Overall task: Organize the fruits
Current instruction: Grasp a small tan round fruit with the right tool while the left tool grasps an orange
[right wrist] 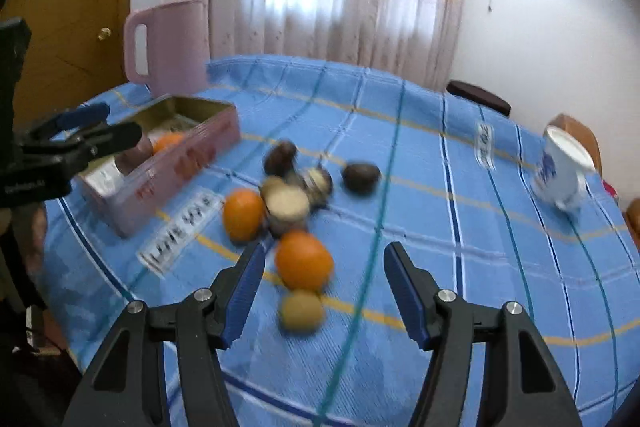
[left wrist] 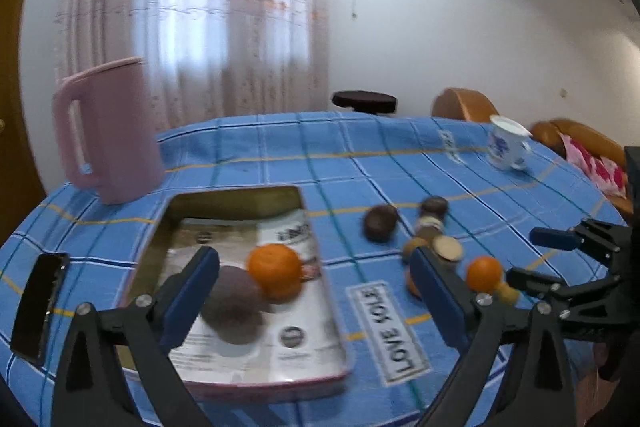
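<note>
A pink rectangular tin box (left wrist: 240, 383) (right wrist: 188, 163) on the blue checked tablecloth holds an orange (left wrist: 275, 269) (right wrist: 168, 141) and a dark brown fruit (left wrist: 234, 307). My left gripper (left wrist: 316, 275) is open and empty, hovering above the box's right part. On the cloth lie several loose fruits: oranges (right wrist: 304, 259) (right wrist: 243, 214), a small yellow-green fruit (right wrist: 301, 310), dark brown fruits (right wrist: 361, 177) (right wrist: 280, 158) and cut halves (right wrist: 289, 203). My right gripper (right wrist: 324, 287) is open and empty, with the nearer orange and yellow-green fruit between its fingers' line.
A pink jug (left wrist: 108, 131) (right wrist: 168, 43) stands behind the box. A white and blue cup (left wrist: 507, 143) (right wrist: 560, 167) sits at the far right. A dark phone (left wrist: 40, 305) lies at the table's left edge. "LOVE SOLE" labels (left wrist: 394, 331) mark the cloth.
</note>
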The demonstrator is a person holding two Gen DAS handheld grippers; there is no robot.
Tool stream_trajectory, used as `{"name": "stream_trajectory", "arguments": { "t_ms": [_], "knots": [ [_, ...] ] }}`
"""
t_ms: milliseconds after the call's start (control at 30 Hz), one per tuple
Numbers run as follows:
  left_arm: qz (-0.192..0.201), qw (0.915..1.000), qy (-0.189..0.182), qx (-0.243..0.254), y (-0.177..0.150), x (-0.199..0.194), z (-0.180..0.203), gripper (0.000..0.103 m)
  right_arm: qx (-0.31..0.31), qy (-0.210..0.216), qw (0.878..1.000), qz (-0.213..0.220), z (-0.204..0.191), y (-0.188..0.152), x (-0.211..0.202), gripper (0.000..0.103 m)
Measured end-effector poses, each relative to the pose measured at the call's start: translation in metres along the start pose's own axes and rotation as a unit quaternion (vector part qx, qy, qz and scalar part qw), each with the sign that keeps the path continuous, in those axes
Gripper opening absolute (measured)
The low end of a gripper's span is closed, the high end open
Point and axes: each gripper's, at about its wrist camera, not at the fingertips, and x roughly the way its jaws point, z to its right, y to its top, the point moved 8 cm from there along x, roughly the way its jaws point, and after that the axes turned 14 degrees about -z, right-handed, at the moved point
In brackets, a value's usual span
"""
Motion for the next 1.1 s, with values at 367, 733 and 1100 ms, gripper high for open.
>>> {"name": "stream_trajectory", "arguments": {
  "t_ms": [367,733,1100],
  "knots": [
    [-0.031,0.9984,-0.012,0.046,-0.007,0.020,0.049,0.098,0.006,0.054,0.997,-0.051,-0.005,-0.012,0.029,0.038],
    [-0.065,0.9941,-0.042,0.077,-0.009,0.037,0.078,0.084,0.025,0.040,0.999,-0.022,0.009,-0.012,0.016,0.030],
    [-0.141,0.9850,-0.055,0.082,-0.009,0.076,0.094,0.051,0.063,0.029,0.998,0.009,0.032,0.023,0.011,0.030]
  ]
}}
